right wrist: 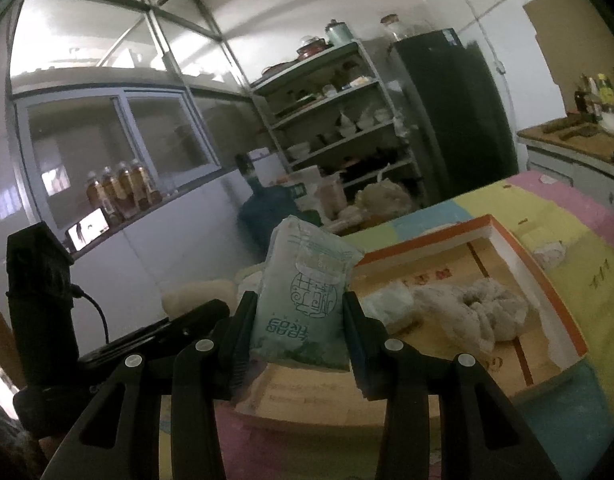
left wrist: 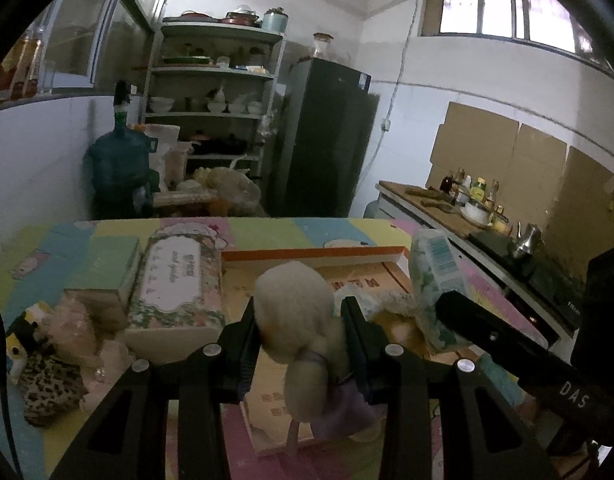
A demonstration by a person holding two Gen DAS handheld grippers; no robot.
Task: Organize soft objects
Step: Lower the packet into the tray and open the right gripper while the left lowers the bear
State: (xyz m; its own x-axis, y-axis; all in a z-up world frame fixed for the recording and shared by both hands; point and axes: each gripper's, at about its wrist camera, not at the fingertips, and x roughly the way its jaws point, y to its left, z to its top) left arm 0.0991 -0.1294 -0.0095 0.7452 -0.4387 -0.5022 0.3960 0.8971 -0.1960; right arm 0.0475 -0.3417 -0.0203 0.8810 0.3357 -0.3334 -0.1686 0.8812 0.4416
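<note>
box [right wrist: 547, 280]: white cloth [right wrist: 467, 312] inside | grippers – plush toy [left wrist: 295, 300], tissue pack [right wrist: 307, 300]

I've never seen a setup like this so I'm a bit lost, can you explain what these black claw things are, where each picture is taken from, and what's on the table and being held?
The black claws are two-finger grippers that a person holds, one in each hand; there is no robot arm. Each gripper carries a wide-angle camera that looks forward along its fingers, so each picture shows its own fingers at the bottom.

In the left hand's picture, the left gripper is shut on a cream plush toy. In the right hand's picture, the right gripper is shut on a pale green tissue pack.

Both hang over a table covered by a pastel patchwork mat. On the mat lies a shallow orange-rimmed box with a whitish crumpled cloth inside. Left of the box sit a floral tissue pack, a pale green box and a pile of small soft things.
</note>
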